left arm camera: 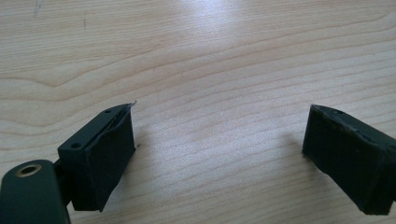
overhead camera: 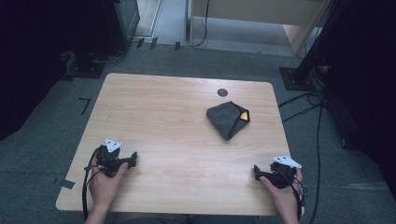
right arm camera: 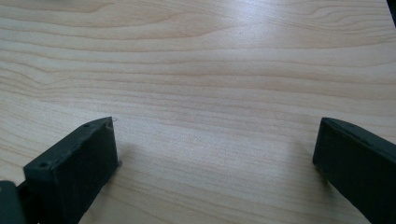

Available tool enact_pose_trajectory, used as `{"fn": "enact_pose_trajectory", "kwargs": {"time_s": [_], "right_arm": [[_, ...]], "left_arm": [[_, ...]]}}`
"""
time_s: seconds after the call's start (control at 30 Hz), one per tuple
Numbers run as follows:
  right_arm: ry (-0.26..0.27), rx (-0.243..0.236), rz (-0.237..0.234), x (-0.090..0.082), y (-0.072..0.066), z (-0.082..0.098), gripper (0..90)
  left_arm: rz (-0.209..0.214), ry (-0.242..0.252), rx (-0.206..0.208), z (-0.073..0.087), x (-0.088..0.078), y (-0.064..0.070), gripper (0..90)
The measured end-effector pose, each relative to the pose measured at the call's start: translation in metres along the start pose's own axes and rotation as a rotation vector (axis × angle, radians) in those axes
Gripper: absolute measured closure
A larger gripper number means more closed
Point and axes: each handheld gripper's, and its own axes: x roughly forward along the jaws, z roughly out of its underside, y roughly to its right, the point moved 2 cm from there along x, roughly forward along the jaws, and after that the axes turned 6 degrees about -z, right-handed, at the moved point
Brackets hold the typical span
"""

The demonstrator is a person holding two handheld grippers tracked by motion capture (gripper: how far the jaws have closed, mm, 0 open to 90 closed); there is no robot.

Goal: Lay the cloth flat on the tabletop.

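Dark grey cloth [overhead camera: 227, 119], folded with a yellow patch showing at one corner, lies on the wooden surface [overhead camera: 163, 112], well ahead of both tools and nearer the right hand-held gripper [overhead camera: 256, 171]. That one rests low on the surface, jaws spread wide, grasping nothing. The left hand-held gripper [overhead camera: 134, 158] is likewise released over bare wood.

No legible text, label, brand, number or sign anywhere, neither on the desk [overhead camera: 154, 107] nor on the floor around it.
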Motion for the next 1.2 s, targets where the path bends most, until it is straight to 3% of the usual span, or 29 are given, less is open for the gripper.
{"fn": "enact_pose_trajectory", "kwargs": {"time_s": [0.03,0.1,0.13,0.27,0.4,0.47,0.57,0.67,0.73,0.77,0.87,0.9,0.93,1.07,1.17,1.2], "right_arm": [[-0.002,0.004,0.0,-0.001,0.0,0.0,2.6],[0.021,0.015,0.011,-0.004,0.002,0.0,19.6],[0.031,0.023,0.012,-0.006,0.003,-0.001,23.4],[0.04,0.047,-0.014,-0.009,0.0,-0.005,28.9],[0.059,0.023,-0.033,-0.011,-0.01,-0.015,30.7],[0.063,-0.003,-0.065,-0.011,-0.023,-0.029,32.4],[0.064,-0.026,-0.073,-0.01,-0.032,-0.039,33.3],[0.071,-0.046,-0.069,-0.004,-0.045,-0.061,35.2],[0.075,-0.042,-0.069,-0.003,-0.047,-0.066,35.6],[0.084,-0.048,-0.073,0.002,-0.053,-0.082,36.0],[0.085,-0.067,-0.068,0.009,-0.062,-0.101,36.4],[0.085,-0.067,-0.068,0.009,-0.062,-0.101,36.4],[0.083,-0.069,-0.066,0.017,-0.066,-0.116,36.5],[0.074,-0.041,-0.081,0.033,-0.069,-0.138,36.7],[0.064,-0.03,-0.084,0.042,-0.07,-0.148,36.7],[0.051,-0.012,-0.086,0.052,-0.069,-0.154,36.9]], "left_arm": [[0.0,0.0,0.0,0.0,0.0,0.0,8.8],[0.0,0.002,-0.003,0.0,0.0,0.0,8.8],[0.0,0.0,0.0,0.0,0.0,0.0,8.8],[0.001,0.0,0.0,0.0,0.0,0.0,8.7],[0.008,0.005,0.003,0.001,-0.001,0.001,8.7],[0.008,0.005,0.001,0.001,-0.001,0.001,8.8],[0.008,0.005,0.002,0.001,-0.001,0.001,8.7],[0.009,0.005,0.002,0.001,-0.001,0.001,8.7],[0.01,0.003,0.005,0.001,-0.001,0.001,8.8],[0.011,0.003,0.006,0.001,-0.001,0.001,8.7],[0.012,0.003,0.009,0.002,-0.001,0.0,8.7],[0.012,0.003,0.009,0.002,-0.001,0.0,8.8],[0.013,0.003,0.009,0.002,-0.001,0.0,8.7],[0.013,0.003,0.009,0.002,-0.001,0.0,8.7],[0.012,0.003,0.009,0.002,-0.001,0.0,8.7],[0.012,0.003,0.009,0.002,-0.001,0.0,8.7]]}}
